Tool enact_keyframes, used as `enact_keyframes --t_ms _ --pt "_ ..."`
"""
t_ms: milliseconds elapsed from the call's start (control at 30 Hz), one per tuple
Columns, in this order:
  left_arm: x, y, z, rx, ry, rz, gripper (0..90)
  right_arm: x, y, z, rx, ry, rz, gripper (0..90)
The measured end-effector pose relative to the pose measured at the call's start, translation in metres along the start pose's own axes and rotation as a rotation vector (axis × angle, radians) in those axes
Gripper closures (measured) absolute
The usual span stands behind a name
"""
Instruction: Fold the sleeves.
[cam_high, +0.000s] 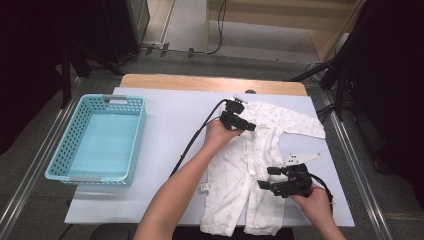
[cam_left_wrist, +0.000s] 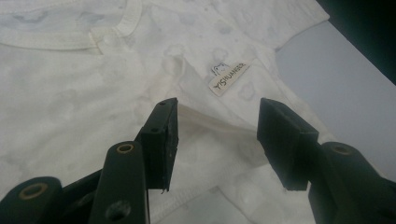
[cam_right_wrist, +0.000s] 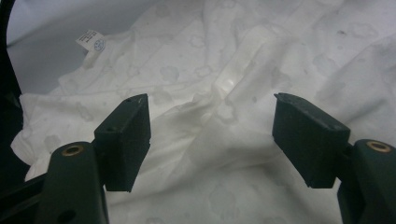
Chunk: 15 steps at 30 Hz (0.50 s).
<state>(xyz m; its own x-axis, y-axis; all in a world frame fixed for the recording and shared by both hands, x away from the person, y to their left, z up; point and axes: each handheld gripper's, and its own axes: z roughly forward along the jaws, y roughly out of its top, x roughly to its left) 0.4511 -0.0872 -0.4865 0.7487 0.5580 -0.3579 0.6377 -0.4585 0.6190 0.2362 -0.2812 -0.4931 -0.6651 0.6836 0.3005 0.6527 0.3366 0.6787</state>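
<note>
Across the middle of the high view lies a pale sheet (cam_high: 170, 130) over a wooden table (cam_high: 210, 82), grey floor and dark stands around it. At left sits a blue basket (cam_high: 75, 155). Right of centre lies a white baby suit (cam_high: 250, 165). The left gripper (cam_high: 248, 126) hovers near its collar, fingers (cam_left_wrist: 161, 140) spread with a fabric fold between them. The right gripper (cam_high: 265, 177) stands spread over the legs, holding nothing.

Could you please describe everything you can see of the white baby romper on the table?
The white baby romper lies flat and rumpled on the pale table cover, neck away from the person, legs toward them. Its soft fabric carries a faint cloud print, a ribbed collar, a snap placket, a chest label and a side tag. One sleeve stretches out sideways.
</note>
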Motion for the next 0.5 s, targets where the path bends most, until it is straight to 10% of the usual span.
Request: enact_keyframes --t_ms 500 --pt "-0.025 0.006 0.016 0.026 -0.037 0.076 53.2 -0.001 0.000 -0.001 -0.002 -0.002 0.002 26.5"
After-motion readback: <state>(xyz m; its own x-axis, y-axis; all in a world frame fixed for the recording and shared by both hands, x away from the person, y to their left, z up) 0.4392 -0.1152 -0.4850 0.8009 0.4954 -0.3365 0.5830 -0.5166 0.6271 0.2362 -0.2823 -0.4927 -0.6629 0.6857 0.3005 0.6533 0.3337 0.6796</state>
